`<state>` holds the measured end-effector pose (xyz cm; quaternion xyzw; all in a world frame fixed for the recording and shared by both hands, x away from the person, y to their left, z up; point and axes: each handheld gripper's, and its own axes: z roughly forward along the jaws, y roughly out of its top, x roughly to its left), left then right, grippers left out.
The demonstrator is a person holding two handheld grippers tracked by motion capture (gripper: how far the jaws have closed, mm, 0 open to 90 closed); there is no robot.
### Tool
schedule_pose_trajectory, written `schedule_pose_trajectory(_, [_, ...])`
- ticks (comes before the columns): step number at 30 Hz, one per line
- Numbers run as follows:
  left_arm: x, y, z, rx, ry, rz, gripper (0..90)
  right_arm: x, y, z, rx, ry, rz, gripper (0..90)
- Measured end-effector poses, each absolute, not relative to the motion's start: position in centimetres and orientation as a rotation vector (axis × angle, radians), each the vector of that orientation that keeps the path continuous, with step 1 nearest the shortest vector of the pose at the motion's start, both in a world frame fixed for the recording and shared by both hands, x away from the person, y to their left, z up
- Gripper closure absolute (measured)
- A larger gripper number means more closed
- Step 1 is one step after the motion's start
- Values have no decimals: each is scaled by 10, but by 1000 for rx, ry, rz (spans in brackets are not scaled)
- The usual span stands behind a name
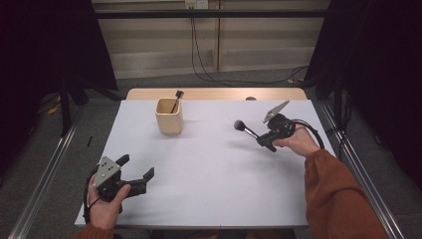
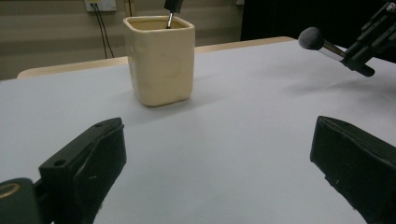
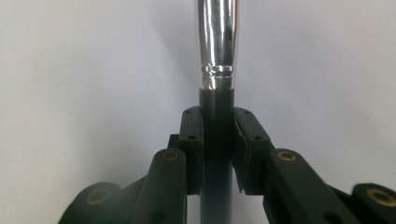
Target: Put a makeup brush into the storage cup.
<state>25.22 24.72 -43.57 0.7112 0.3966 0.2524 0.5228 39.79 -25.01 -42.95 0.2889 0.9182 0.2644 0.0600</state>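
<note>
A cream square cup [image 1: 169, 117] stands on the white table [image 1: 209, 184] at the back left, with a dark-handled brush [image 1: 176, 97] upright in it. My right gripper [image 1: 264, 140] hovers over the table's right side, shut on a makeup brush [image 1: 246, 129] whose round dark head points left toward the cup. In the right gripper view the pads [image 3: 193, 140] clamp the black handle below the silver ferrule [image 3: 218, 42]. My left gripper [image 1: 138, 168] rests open near the front left edge. The left gripper view has the cup [image 2: 161, 60] ahead, the held brush's head [image 2: 312, 38] at upper right.
A wooden strip [image 1: 214, 93] runs along the table's far edge. Metal rails [image 1: 45, 184] flank the table on both sides. Cables [image 1: 199, 64] hang down the back wall to the floor. Dark curtains stand left and right.
</note>
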Motion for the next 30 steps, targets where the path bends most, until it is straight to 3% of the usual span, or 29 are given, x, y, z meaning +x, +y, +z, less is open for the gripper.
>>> schedule_pose_trajectory(30, [251, 245, -434, 1704, 945, 595, 37, 346, -259, -449, 1018, 2356, 1396, 756])
